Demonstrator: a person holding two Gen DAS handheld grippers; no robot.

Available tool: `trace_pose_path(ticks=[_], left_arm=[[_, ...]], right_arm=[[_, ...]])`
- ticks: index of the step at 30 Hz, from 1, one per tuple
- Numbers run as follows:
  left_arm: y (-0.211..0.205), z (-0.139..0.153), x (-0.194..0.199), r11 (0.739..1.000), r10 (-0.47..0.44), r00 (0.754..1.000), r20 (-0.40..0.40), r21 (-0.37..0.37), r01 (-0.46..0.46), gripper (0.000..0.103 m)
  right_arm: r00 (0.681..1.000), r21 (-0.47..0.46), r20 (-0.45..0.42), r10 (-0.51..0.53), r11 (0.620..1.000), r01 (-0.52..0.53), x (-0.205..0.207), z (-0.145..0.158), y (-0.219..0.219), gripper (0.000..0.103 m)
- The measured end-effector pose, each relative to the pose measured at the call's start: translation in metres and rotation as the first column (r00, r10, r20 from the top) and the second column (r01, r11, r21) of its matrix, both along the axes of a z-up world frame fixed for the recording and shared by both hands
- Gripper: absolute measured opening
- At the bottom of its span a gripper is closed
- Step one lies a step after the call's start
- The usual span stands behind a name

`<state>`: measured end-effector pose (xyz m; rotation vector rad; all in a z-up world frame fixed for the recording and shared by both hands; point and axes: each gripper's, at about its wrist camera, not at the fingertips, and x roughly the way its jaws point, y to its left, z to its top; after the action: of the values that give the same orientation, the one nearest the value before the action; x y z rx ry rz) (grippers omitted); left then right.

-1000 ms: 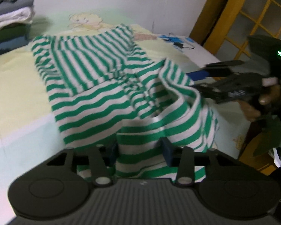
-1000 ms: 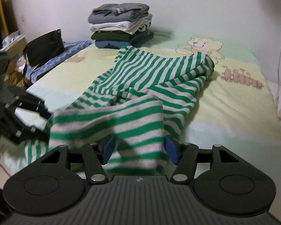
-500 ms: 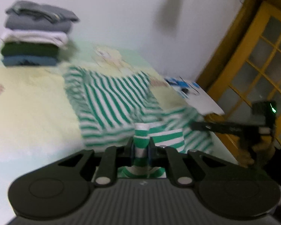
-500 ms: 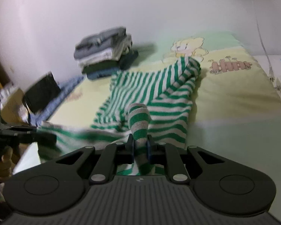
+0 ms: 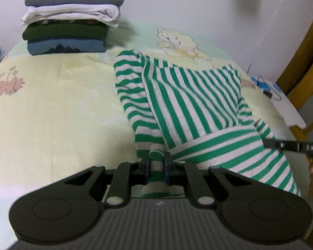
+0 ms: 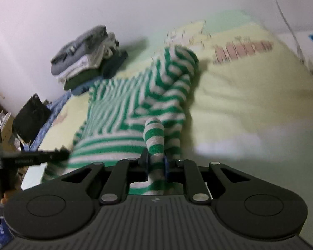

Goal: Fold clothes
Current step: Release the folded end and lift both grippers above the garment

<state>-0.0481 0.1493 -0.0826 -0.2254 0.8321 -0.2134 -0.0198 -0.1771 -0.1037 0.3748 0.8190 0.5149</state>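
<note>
Left wrist view: the left gripper (image 5: 156, 164) is clamped on a bunched bit of the green-and-white striped garment (image 5: 189, 108), apparently a near corner of its hem. The garment lies on the yellow bedsheet (image 5: 56, 112), stretched away from the gripper toward the bear print (image 5: 178, 41). The right gripper (image 5: 290, 145) enters from the right edge, level with the left gripper, at the hem's other end. Holding both corners looks meant to pull the cloth taut and flat for folding. Beyond the garment, against the wall, sits a stack of folded clothes (image 5: 73, 18).

Right wrist view, blurred: the right gripper (image 6: 155, 166) pinches a fold of the same garment (image 6: 135, 104), though its jaws are easing apart slightly. No container is in view; a dark bag-like object (image 6: 30, 120) left of the garment shows no contents.
</note>
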Motion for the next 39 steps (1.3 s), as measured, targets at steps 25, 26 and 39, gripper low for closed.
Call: trace_pose_path(ticks=[25,26,39], left_arm=[[0.012,0.033,-0.123,1.000,0.012,0.999,-0.050,-0.009,-0.013,0.071],[0.009,0.028,-0.127,1.000,-0.002,0.998,-0.058,-0.014,0.001,0.071],[-0.003,0.003,-0.115,0.996,-0.086,0.995,-0.047,-0.005,0.086,0.070]], right_arm=[[0.753,-0.325,0.301,0.585,0.805,-0.496,-0.016,0.050,0.130,0.052],[0.753,-0.318,0.279,0.596,0.797,-0.513,-0.009,0.047,0.144,0.052],[0.718,-0.308,0.094,0.689,0.706,-0.637,0.013,0.027,0.217,0.012]])
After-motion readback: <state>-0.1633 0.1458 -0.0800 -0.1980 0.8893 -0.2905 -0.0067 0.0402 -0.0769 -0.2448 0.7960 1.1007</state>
